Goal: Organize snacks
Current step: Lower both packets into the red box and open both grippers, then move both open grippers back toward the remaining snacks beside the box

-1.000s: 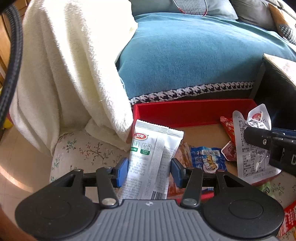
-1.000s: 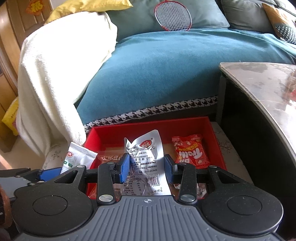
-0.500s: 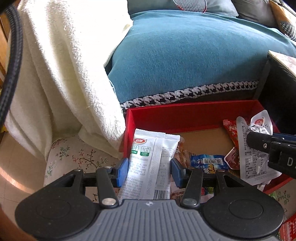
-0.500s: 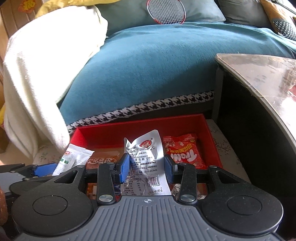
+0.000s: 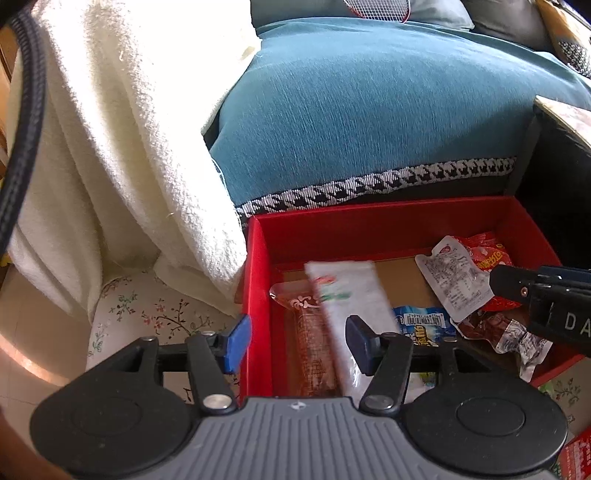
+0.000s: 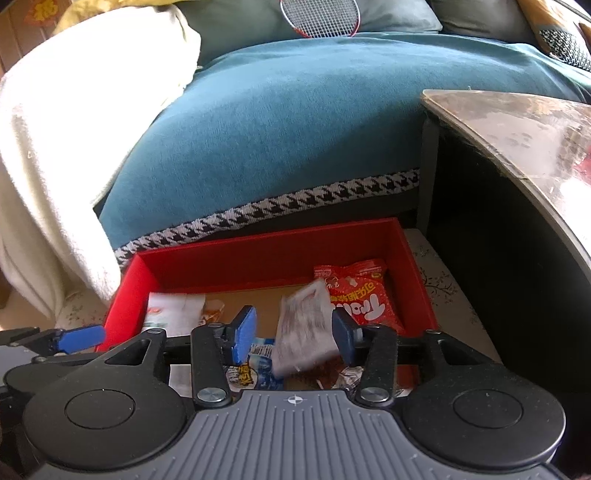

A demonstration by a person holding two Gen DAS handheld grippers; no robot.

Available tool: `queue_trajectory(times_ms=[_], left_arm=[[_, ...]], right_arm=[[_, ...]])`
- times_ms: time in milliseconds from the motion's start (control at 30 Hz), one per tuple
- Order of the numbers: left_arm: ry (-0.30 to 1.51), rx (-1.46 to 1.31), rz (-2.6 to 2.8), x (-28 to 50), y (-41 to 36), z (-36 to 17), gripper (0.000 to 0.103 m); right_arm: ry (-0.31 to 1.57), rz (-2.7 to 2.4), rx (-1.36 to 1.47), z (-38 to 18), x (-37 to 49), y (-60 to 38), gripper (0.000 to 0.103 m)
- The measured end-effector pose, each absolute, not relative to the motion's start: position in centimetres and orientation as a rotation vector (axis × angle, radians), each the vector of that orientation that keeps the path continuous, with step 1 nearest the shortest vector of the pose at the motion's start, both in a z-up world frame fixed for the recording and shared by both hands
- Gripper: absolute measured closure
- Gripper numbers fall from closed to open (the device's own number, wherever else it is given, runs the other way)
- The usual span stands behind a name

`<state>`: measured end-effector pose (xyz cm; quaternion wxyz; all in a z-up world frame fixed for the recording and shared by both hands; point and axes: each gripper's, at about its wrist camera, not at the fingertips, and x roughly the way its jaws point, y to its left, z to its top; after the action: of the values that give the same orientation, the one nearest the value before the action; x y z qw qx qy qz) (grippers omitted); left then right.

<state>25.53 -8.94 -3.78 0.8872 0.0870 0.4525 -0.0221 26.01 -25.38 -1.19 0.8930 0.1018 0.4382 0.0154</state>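
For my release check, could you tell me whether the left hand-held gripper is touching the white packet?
Cannot tell: in the left wrist view the left hand-held gripper stands open, but the blurred white packet overlaps one pad.

A home living room; teal sofa (image 6: 295, 147), cushions, badminton racket (image 6: 319, 16).

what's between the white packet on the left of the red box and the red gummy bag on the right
In the right wrist view, bare brown box floor and the blurred silver packet lie between the white packet and the red gummy bag in the red box.
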Motion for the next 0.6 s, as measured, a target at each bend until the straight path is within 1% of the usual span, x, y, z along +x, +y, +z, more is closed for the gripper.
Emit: queue_trajectory(times_ms=[200, 367, 533, 600], left_arm=[[0.938, 0.169, -0.058, 24.4, -8.5, -2.7, 0.052], [0.927, 0.164, -0.082, 23.1, -8.4, -1.7, 0.051], [0.919, 0.174, -0.11, 21.9, -8.6, -1.0, 0.051], [0.921, 0.172, -0.12, 21.3, -8.4, -0.8, 0.05]], right_arm=[[0.903, 0.026, 0.197, -0.7, 25.6, -25.3, 0.046], [0.896, 0.023, 0.185, 0.2, 24.7, -25.2, 0.041], [0.896, 0.025, 0.164, 1.3, 23.3, -25.0, 0.029], [0.894, 0.013, 0.16, 1.7, 22.7, -25.0, 0.022]])
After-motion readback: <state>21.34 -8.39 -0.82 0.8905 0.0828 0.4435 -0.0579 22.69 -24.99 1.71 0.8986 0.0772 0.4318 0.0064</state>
